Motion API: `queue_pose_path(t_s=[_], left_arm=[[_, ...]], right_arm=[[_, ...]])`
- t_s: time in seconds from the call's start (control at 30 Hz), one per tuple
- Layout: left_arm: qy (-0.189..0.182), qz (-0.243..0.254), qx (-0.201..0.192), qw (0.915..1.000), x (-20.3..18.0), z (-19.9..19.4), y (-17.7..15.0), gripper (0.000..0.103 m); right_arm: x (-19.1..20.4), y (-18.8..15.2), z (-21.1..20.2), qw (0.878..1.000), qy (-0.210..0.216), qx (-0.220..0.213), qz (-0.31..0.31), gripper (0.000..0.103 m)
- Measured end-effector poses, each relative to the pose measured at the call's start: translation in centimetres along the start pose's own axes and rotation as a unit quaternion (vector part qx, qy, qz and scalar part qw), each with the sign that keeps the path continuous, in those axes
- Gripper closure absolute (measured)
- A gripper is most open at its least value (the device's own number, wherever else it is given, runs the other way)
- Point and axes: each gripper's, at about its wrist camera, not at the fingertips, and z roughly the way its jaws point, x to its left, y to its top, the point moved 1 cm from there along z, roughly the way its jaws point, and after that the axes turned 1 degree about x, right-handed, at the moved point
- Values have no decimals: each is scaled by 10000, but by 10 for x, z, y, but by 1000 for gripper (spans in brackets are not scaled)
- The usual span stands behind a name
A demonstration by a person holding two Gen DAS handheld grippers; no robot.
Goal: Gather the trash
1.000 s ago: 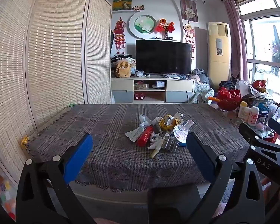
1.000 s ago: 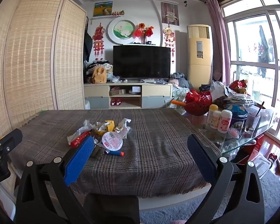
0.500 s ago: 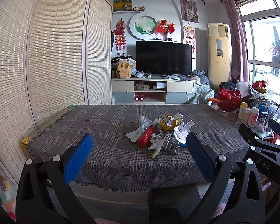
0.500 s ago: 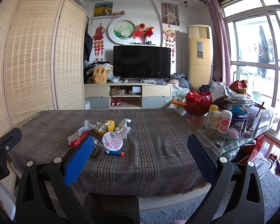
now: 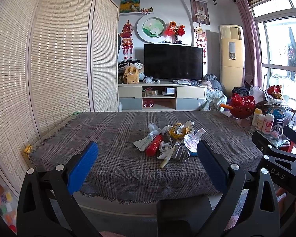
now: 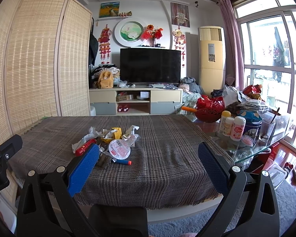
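Note:
A heap of trash (image 5: 170, 140) lies mid-table on the grey plaid cloth (image 5: 112, 136): crumpled white wrappers, a yellow wrapper (image 5: 176, 132), a red tube (image 5: 154, 147), a round foil lid (image 5: 191, 141) and a silver wrapper (image 5: 180, 154). The right wrist view shows the same heap (image 6: 108, 141) with the lid (image 6: 119, 148) and a blue pen with an orange tip (image 6: 121, 161). My left gripper (image 5: 147, 165) stands open short of the table's front edge, nothing between its fingers. My right gripper (image 6: 148, 166) is open too, empty, with the heap to its left.
Past the cloth's right edge a glass tabletop (image 6: 252, 150) carries bottles (image 6: 237, 128), a red basket (image 6: 210, 107), a glass and bags. A woven screen (image 5: 55, 59) stands on the left. A TV stand (image 5: 160, 96) lines the far wall. Grey rug (image 6: 191, 222) lies below.
Both views have drifted only slightly; the heap and both open grippers stay as they were.

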Motion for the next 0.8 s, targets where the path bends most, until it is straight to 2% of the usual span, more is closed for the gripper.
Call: queue_pose_path(t_s=[0.8], left_arm=[[7, 3, -5, 10000, 0, -1, -1, 8]], right_arm=[[-1, 0, 1, 10000, -4, 0, 3, 3]])
